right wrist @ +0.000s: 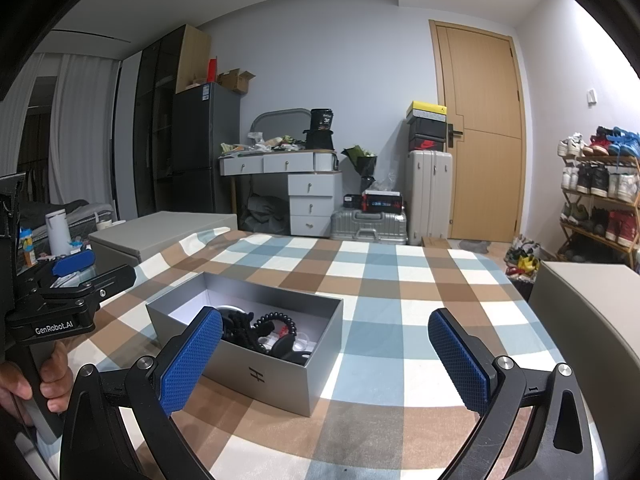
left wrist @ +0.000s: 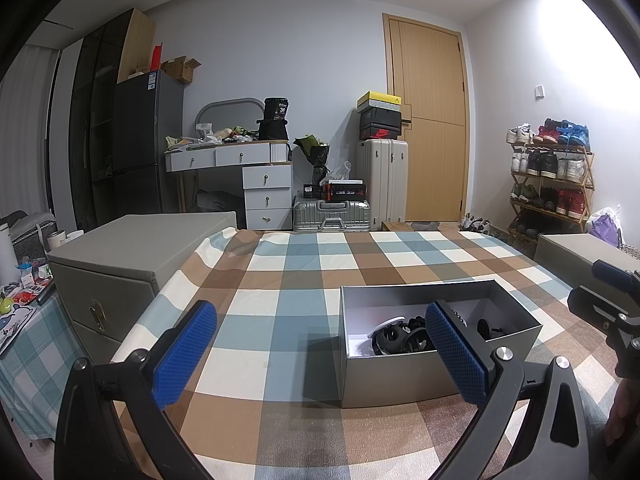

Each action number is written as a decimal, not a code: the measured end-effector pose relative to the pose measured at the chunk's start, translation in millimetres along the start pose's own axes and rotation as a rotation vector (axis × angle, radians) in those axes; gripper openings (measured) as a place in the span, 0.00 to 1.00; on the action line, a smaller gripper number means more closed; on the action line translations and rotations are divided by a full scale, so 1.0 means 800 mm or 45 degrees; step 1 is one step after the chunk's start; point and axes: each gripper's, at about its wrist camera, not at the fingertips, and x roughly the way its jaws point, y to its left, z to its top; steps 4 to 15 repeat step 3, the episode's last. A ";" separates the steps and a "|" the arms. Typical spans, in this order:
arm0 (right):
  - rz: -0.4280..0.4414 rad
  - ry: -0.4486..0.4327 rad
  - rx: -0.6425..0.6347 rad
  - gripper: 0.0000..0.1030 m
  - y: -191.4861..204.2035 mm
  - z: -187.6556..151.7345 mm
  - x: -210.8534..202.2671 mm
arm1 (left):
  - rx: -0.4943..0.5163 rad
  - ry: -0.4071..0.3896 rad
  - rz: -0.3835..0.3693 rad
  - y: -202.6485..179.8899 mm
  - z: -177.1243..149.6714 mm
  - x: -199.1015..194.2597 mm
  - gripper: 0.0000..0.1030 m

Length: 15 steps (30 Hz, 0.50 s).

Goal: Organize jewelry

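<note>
An open grey box (left wrist: 416,376) stands on the checked tablecloth (left wrist: 280,280). It holds a jumble of black bead bracelets (left wrist: 404,336) and small white and clear pieces. In the right wrist view the box (right wrist: 276,380) is left of centre, with the black beads (right wrist: 272,328) inside. My left gripper (left wrist: 320,356) is open and empty, just left of and in front of the box. My right gripper (right wrist: 326,360) is open and empty, to the right of the box. The left gripper's body also shows in the right wrist view (right wrist: 72,296).
A grey storage box (left wrist: 120,264) stands at the table's left edge and another (right wrist: 588,320) at the right. A side table with bottles and clutter (left wrist: 20,292) is at far left. Behind are a dresser, suitcases, a door and a shoe rack (left wrist: 552,184).
</note>
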 end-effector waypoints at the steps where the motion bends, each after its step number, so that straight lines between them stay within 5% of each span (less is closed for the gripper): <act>1: 0.000 0.000 0.000 1.00 0.000 0.000 0.000 | 0.000 0.000 0.000 0.000 0.000 0.000 0.99; 15: 0.000 0.000 0.000 1.00 0.000 0.000 0.000 | -0.001 0.001 0.005 0.000 0.000 0.000 0.99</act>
